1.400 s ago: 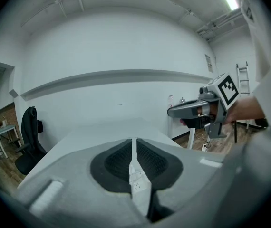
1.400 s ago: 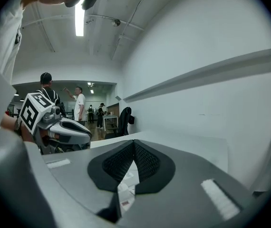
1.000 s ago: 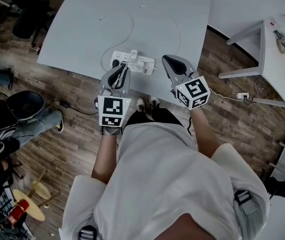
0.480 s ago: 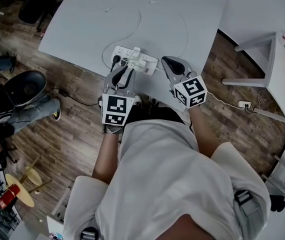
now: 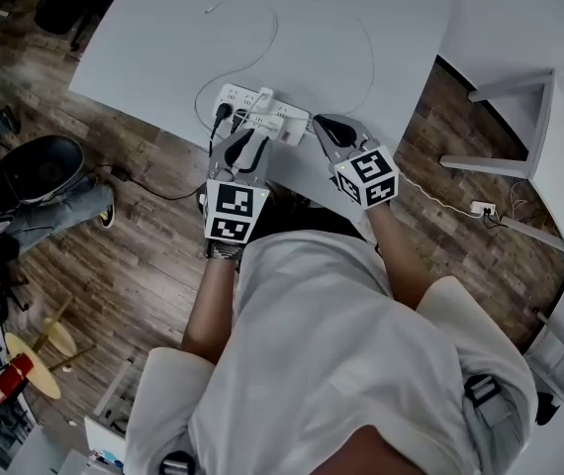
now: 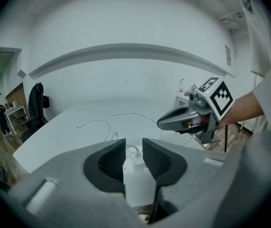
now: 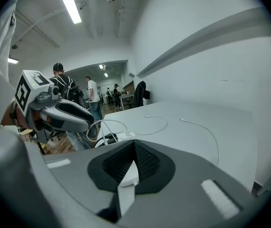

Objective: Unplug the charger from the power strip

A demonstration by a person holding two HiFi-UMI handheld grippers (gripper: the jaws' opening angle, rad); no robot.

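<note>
A white power strip (image 5: 237, 98) lies near the front edge of the pale table (image 5: 361, 8). A white charger (image 5: 268, 122) sits in it, and a thin white cable (image 5: 363, 57) loops away across the top. My left gripper (image 5: 247, 144) hovers just in front of the strip. In the left gripper view its jaws (image 6: 133, 156) are opening, a narrow gap between them, and the charger (image 6: 136, 159) shows beyond that gap, untouched. My right gripper (image 5: 320, 125) is beside the strip's right end, shut with nothing in it (image 7: 134, 144).
A black plug (image 5: 221, 115) with a dark cord sits at the strip's left end. A black chair (image 5: 40, 166) stands to the left on the wooden floor. A small white table (image 5: 559, 137) and a floor socket (image 5: 480, 190) are at the right. People (image 7: 93, 99) stand far off.
Both grippers have sunk and come closer to the power strip at the table's front edge. The left one now sits right before the charger.
</note>
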